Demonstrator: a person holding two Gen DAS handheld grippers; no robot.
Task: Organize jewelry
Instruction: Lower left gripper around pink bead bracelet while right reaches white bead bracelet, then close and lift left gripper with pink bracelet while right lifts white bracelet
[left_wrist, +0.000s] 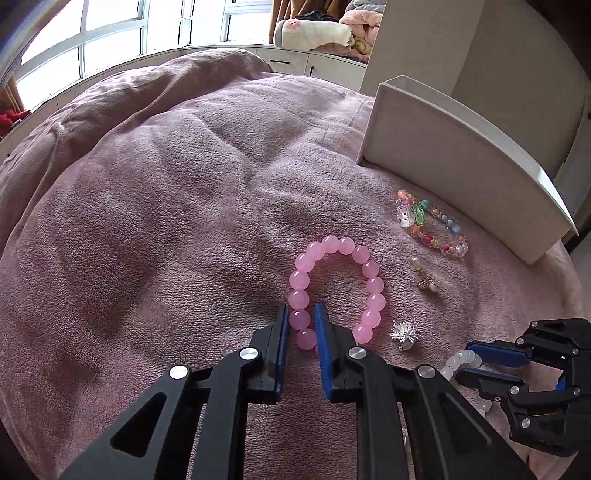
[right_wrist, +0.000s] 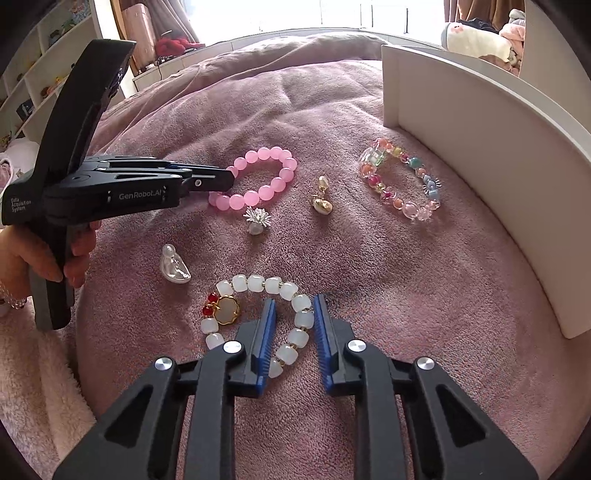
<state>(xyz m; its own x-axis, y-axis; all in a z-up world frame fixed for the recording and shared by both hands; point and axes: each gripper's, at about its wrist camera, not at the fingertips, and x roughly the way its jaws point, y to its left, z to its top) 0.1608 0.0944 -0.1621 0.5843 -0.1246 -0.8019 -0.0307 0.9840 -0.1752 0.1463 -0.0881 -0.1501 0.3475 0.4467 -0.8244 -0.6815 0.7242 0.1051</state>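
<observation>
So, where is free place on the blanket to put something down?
Free: the wide blanket left of the pink bracelet, and the strip between the white bracelet and white tray wall. Crowded: around the charms and colourful bracelet.

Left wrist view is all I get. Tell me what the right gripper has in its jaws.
Observer: The right gripper has its jaws around one side of a white square-bead bracelet, with beads between them.
Operator: Describe the part of the bracelet I can't see.
Observer: It carries a gold-rimmed pale flower charm next to small red beads.
Operator: List whatever else I'm missing.
Observer: A clear glossy teardrop-shaped pendant lies on the mauve plush blanket, near the white bracelet but apart from it.
</observation>
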